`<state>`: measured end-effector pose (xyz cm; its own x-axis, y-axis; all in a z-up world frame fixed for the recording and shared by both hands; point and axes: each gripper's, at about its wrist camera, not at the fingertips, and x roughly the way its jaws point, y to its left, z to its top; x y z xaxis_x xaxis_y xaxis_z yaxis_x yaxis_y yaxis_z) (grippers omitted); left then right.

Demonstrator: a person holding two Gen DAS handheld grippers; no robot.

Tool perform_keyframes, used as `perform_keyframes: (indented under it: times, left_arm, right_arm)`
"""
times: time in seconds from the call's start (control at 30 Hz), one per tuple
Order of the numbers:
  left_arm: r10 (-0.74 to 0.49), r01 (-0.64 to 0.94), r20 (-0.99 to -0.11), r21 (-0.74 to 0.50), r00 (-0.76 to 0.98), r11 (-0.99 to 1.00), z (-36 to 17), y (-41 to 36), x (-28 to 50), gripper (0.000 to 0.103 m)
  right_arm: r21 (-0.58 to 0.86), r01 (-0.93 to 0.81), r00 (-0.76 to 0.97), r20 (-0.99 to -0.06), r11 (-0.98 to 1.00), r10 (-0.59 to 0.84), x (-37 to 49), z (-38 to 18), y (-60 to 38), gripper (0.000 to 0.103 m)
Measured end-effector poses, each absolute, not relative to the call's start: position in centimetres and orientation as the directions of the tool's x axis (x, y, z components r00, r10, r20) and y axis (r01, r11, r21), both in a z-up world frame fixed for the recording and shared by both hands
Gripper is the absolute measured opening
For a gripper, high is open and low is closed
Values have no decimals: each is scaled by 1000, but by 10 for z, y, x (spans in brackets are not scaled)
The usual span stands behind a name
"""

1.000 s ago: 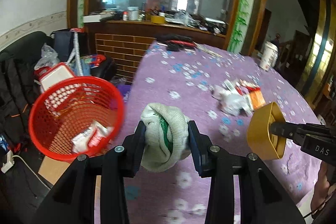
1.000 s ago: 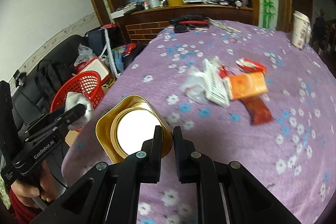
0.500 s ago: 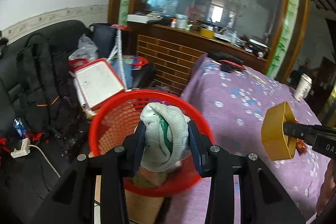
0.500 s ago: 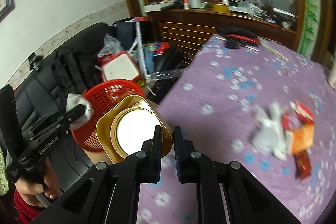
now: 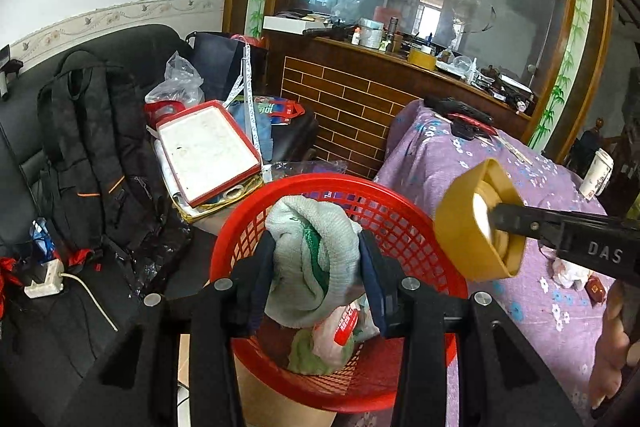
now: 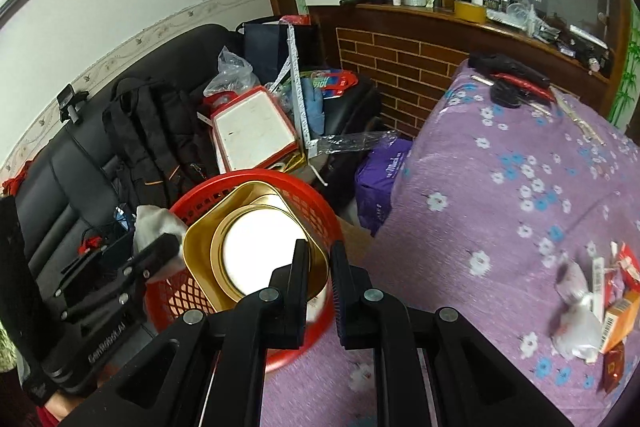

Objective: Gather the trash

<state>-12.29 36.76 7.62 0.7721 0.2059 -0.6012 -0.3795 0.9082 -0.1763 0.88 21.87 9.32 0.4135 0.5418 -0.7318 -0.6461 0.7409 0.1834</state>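
Above the red basket (image 5: 404, 223), which stands just beside the edge of the purple-clothed table (image 5: 536, 311), both grippers carry their loads. Left gripper (image 5: 316, 267): jaws part-way closed on a bundled grey-white cloth with a green stripe (image 5: 310, 255), pressed from both sides; the cloth hangs over the basket's interior, where a red-and-white wrapper (image 5: 340, 323) and a greenish rag (image 5: 316, 359) already lie. Right gripper (image 6: 320, 267): jaws nearly together, pinching the near wall of a gold tin (image 6: 244, 247), whose open mouth faces that camera. The relation governing the coming move is vertical: the cloth lies over the basket's opening, so a release would probably let it fall inside. The tin sits toward the table side of the basket, over its rim. The left hand is judged the nearer to a clean drop; the right may need to travel further over the basket.

Left wrist view: shows the basket's contents and the tin side-on, overlapping the rim. Right wrist view: hides most of the basket behind the tin, but shows loose wrappers (image 6: 604, 303) on the table, well apart from the basket, uncollected.
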Motion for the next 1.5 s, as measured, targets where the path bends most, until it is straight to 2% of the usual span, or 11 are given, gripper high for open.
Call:
perform_keyframes:
  times: [0.07,0.17,0.3,0.5,0.97,1.07,1.23,1.3,1.43,1.5]
  left_arm:
    - [206,-381,-602,-177,772,907,76,369,-121,40]
    - [204,-381,-598,-186,775,906,77,370,-121,46]
    - [215,-389,-586,-188,781,902,81,368,-125,58]
    - [189,-361,-576,-200,795,911,86,348,-127,64]
    - [47,-167,-615,-140,787,976,83,232,-113,65]
    - [16,-125,-631,-130,776,984,83,207,-107,66]
    - [-26,-56,-655,-104,755,993,83,166,-92,68]
    - [-37,-31,-666,-90,745,995,83,150,-84,73]
    - [-23,-1,-683,-34,730,999,81,113,-63,74]
    - [-9,4,-683,-9,730,1000,81,99,-55,74]
  right_arm:
    - [185,-651,409,-731,736,546,12,92,225,13]
    - [205,-657,391,-730,726,560,14,91,230,19]
    - [231,-644,405,-706,729,582,14,99,214,19]
    - [260,-612,433,-681,747,591,4,108,168,25]
    - [271,-481,509,-688,834,517,-24,95,20,30]
    - [263,-415,546,-694,871,469,-20,91,-25,31]
    - [210,-271,591,-734,939,335,3,76,-101,38]
    - [200,-213,593,-752,957,289,16,66,-128,38]
    - [233,-176,578,-762,956,292,29,52,-153,39]
    - [227,-184,573,-766,956,292,34,47,-155,42]
